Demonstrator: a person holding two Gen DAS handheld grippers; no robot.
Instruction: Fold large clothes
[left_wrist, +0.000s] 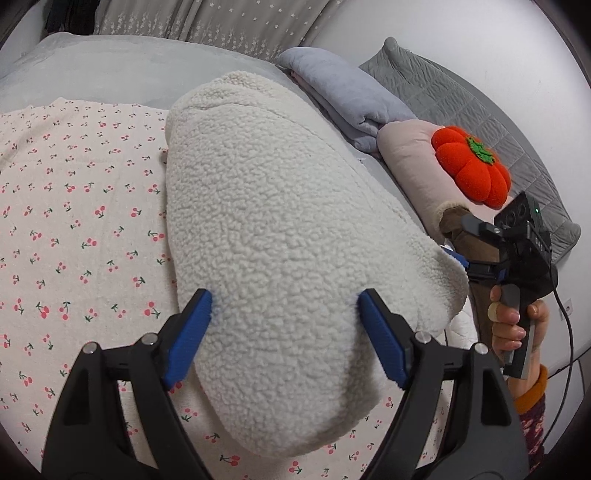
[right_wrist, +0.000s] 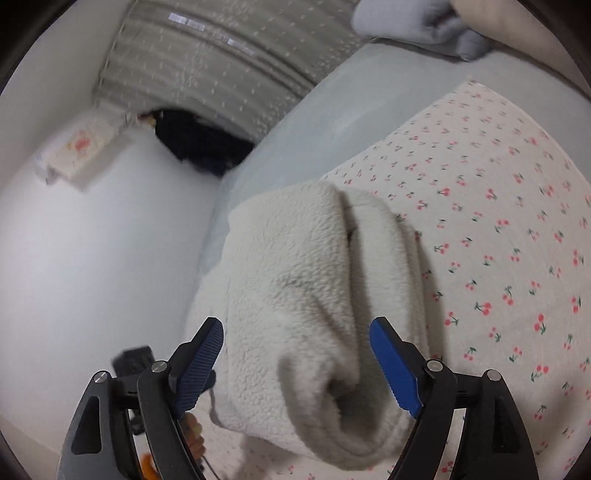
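- L gripper (left_wrist: 284, 306): fingers (left_wrist: 188, 332) spread wide, the white fleece garment (left_wrist: 273, 258) bulging between them. Both blue pads look pressed to the pile at its flanks, but no real pinch shows – more a cradle than a clamp.
- Garment is already a thick folded bundle; it runs fwd from between the L fingers, well past the tips, over the cherry-print bed cover (left_wrist: 74, 203). Near end hangs past the finger roots toward the camera.
- R gripper (right_wrist: 297, 341): fingers (right_wrist: 395, 365) also wide apart. A rolled end of the fleece (right_wrist: 314, 295) sits between them; R pad looks near or touching the fabric, L pad stands just clear. Can't tell if anything is gripped; likely not.
- In the L view the R gripper (left_wrist: 463, 264) shows at the bundle's far-right corner, tips hidden by fleece.
- Beyond the R-side fingers: folded grey blanket (left_wrist: 343, 92), pink pillow (left_wrist: 406, 155), red pumpkin cushion (left_wrist: 471, 164), well apart from the bundle.
- Step, my read: late stage – folds done, bundle being steadied or set down on the bed.
- Next calls for: both sides closing evenly on the thick layers to lift, or else backing straight out w/o dragging the top layer. Bulky pile may spring open.
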